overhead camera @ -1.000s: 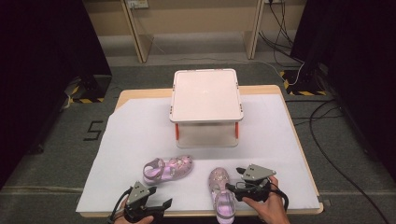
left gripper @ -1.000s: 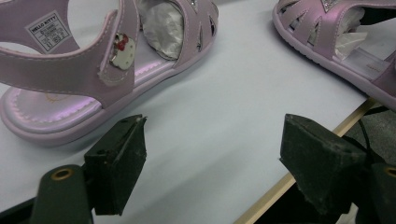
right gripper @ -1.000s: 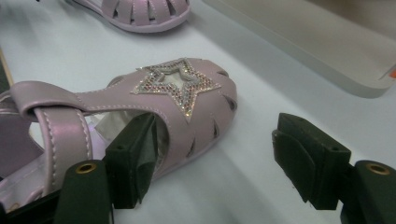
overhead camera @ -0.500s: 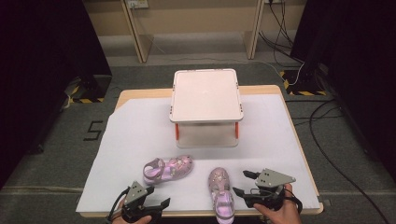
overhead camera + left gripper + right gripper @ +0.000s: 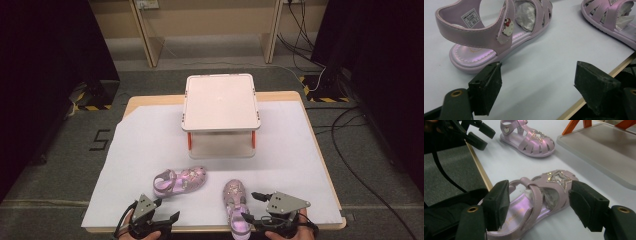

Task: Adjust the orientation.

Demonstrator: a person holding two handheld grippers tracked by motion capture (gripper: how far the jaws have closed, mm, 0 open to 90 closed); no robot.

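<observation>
Sandals on white sheet: left sandal, right sandal at near edge; left gripper and right gripper spread, empty. Left gripper view: heel label reads "HELLO KITTY". Right gripper view: jaws gape beside right sandal; stand near.

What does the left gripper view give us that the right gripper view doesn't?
Left gripper view: the white size label inside the heel strap of the nearer lilac child's sandal, and its cartoon strap charm close up.

Right gripper view: the silver star trim on the other lilac sandal, the grey tray shelf with orange legs, and the left gripper.

Both: two sandals on the white sheet, jaws open.
</observation>
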